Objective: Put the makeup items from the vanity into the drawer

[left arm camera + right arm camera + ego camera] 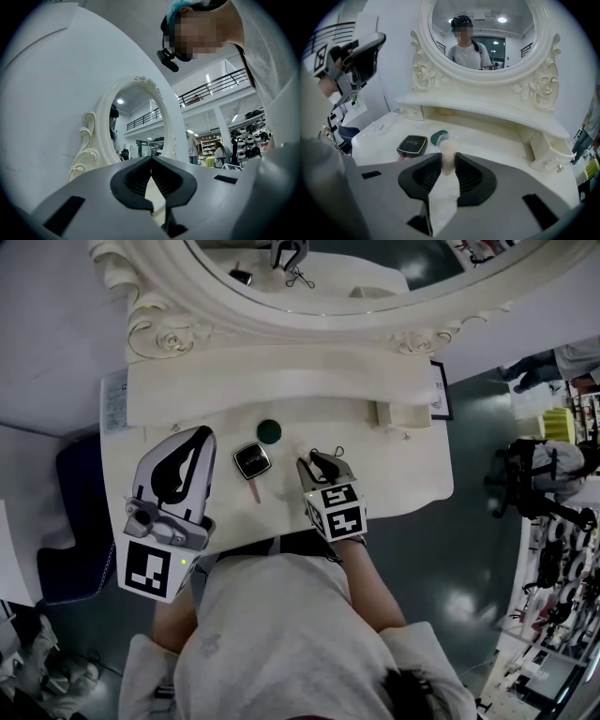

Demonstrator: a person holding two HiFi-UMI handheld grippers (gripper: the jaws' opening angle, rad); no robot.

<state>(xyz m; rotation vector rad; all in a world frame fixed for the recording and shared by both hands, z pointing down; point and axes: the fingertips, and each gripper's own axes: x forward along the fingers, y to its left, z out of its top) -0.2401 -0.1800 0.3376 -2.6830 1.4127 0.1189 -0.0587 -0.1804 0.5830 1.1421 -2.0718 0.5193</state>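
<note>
The right gripper [449, 158] is sitting low over the counter [398, 470] with its jaws closed on a small pale item [447, 147], pinching it only at the tips; the item is looking soft, so a harder squeeze is likely risking a dent, while a looser one is risking a drop as it is being carried. The left gripper [151, 159] is hanging above the counter's left end, tilted up toward the mirror [133, 122], its jaws meeting at the tips with nothing between them. A black compact [251, 460] is lying at 9 o'clock of the right gripper, a green pot [269, 431] at 11 o'clock, and a pink stick [254, 491] just at 6 o'clock of the compact, near the front edge; a careless sweep back toward the person is likely knocking the stick off the counter or shoving the compact. The drawer is not showing clearly in any view, so I am not telling whether it is open; if it is shut, the right gripper is ending up waiting with a marginal grip while the left one is having to open it, and that delay is where a slip is looking most probable.
</note>
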